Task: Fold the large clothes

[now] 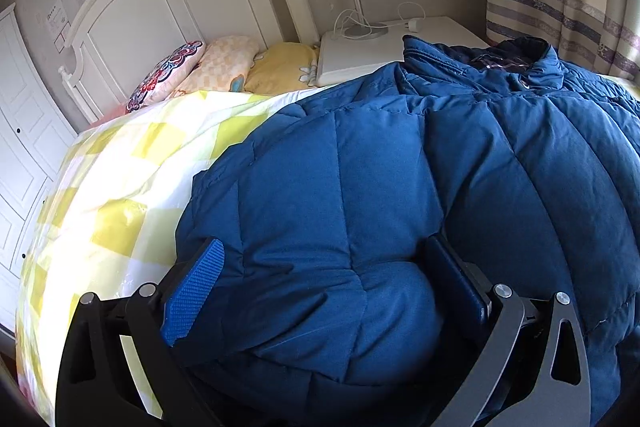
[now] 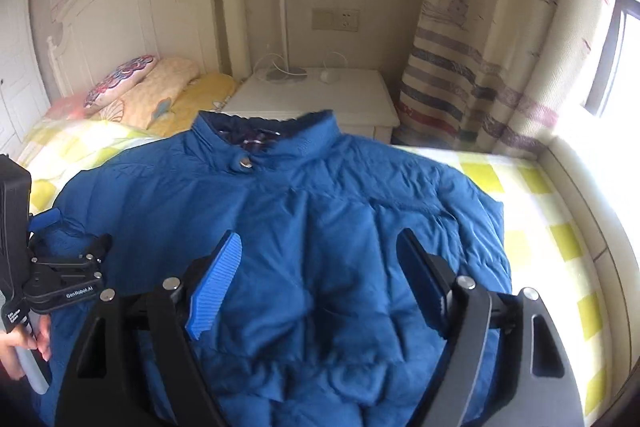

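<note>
A large blue puffer jacket lies front-up on the bed, collar toward the headboard. In the left wrist view my left gripper has its jaws wide apart with a puffy fold of the jacket's sleeve bulging between the pads. The same gripper shows at the left edge of the right wrist view, held by a hand at the jacket's left side. My right gripper is open and empty above the jacket's lower middle.
The bed has a yellow-and-white checked quilt and several pillows by the white headboard. A white nightstand with a lamp and cable stands beyond the collar. A striped curtain and a window are at the right.
</note>
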Tool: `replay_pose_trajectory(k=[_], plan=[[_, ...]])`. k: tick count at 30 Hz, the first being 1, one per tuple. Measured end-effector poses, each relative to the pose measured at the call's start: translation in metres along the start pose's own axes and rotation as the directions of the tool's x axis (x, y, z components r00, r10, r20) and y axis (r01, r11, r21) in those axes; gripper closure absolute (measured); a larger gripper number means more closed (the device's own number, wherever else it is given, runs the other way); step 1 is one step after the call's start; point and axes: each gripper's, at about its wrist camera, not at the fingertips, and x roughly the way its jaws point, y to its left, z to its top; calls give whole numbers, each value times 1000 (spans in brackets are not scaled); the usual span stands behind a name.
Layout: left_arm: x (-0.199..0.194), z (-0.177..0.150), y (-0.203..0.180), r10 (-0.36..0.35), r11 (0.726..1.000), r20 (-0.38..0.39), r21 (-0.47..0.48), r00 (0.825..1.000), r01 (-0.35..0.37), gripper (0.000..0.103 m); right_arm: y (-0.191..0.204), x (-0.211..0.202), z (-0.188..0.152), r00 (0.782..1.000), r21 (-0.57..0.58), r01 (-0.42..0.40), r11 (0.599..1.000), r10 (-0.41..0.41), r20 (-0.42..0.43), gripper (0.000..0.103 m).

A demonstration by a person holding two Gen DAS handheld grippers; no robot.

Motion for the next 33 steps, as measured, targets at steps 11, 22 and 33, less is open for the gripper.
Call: replay_pose_trajectory(k=[11, 22, 33], plan=[[1, 0, 3, -5, 1000, -3, -9, 1000, 5, 4, -17, 20, 5, 997, 15, 65, 998, -65, -42, 15], [2, -2, 2, -8, 1000, -2, -11, 1000, 8, 4, -79, 64, -21, 992, 191, 14, 982, 9, -124, 5], [2, -1, 2, -4, 1000, -5, -9, 1000, 4, 4, -21, -1, -17, 1000, 42, -22, 999, 22, -3, 7]])
